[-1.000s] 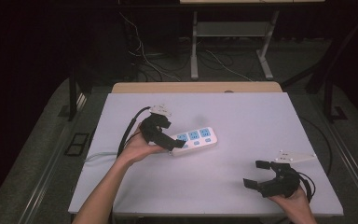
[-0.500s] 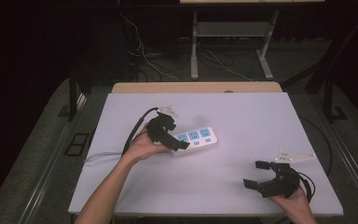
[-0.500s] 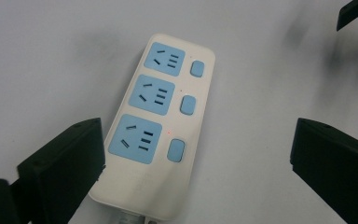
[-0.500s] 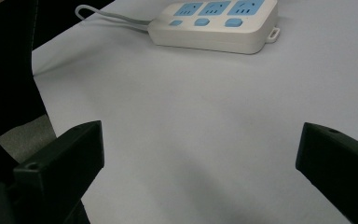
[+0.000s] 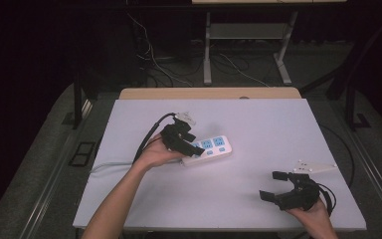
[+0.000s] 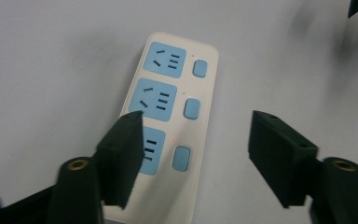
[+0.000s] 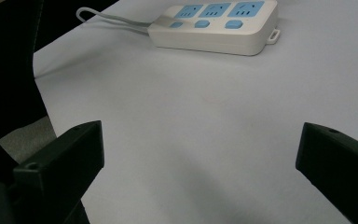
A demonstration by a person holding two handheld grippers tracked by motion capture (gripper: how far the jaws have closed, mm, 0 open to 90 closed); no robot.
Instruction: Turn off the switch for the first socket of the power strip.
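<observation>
A smooth white power strip with rounded corners and blue sockets lies flat on the matte table. The left gripper hovers over its cord end, jaws parted. The right gripper, well apart from the strip, gapes wide.

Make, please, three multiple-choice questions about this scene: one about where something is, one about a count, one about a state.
1. Where is the power strip on the table?
A. at the far right corner
B. near the middle, under the left tongs
C. beside the right tongs

2. How many blue socket panels does the power strip have?
A. two
B. three
C. five

3. How are the left tongs?
A. open, one jaw on each side of the strip
B. shut on the strip
C. shut on the cord

Answers:
1. B: the high view shows the strip near the table's middle, with the left tongs over its near end.
2. B: the left gripper view shows three blue panels in a row, each beside a blue button.
3. A: the left gripper view shows the jaws wide apart, not closed on the strip.
</observation>
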